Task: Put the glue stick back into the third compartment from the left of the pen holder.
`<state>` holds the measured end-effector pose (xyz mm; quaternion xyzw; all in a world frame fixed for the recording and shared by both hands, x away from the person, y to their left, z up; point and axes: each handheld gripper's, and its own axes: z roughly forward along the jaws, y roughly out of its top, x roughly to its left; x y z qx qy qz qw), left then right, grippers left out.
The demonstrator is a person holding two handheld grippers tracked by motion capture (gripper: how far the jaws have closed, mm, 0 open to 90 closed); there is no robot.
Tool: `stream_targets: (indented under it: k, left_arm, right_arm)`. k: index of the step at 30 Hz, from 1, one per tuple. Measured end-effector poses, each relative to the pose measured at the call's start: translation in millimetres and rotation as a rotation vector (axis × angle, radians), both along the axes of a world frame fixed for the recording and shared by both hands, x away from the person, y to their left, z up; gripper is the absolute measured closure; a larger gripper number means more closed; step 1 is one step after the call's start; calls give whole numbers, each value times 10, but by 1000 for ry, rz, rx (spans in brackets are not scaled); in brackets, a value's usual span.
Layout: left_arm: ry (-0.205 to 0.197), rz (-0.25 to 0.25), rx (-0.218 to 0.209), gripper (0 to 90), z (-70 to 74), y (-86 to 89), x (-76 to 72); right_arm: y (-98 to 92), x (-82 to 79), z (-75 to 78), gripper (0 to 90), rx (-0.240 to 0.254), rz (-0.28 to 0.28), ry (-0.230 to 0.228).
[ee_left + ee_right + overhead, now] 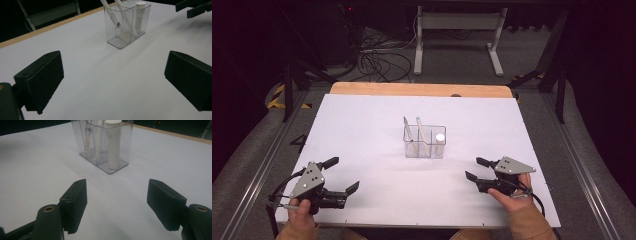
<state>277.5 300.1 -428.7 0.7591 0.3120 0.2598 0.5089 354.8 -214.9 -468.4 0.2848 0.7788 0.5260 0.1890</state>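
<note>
A clear plastic holder (425, 141) stands near the middle of the white table (362, 125). Two white toothbrushes (422, 132) lean in its left compartments and a white tube (440, 142) stands upright in its right one. The holder (127, 23) lies ahead of my left gripper (343, 175), which rests open at the front left with nothing between its jaws. My right gripper (477, 168) is open at the front right, jaws facing the holder (105, 143), nothing between them. The tube (113, 145) is nearest to it.
A wooden strip (419, 90) runs along the table's far edge. Beyond it, a white desk frame (457, 35) and loose cables (382, 62) lie on the dark floor. Metal rails (257, 170) flank the table on both sides.
</note>
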Motion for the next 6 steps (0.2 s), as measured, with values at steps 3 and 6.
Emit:
stream_targets:
  k: [3, 6]
  left_arm:
    - [3, -3, -3, 32, -10, 11, 9]
    - [5, 0, -1, 33, -18, 3, 22]
  right_arm:
    - [-11, 0, 14, 299, -6, -1, -9]
    - [-19, -4, 30, 272, -28, 12, -13]
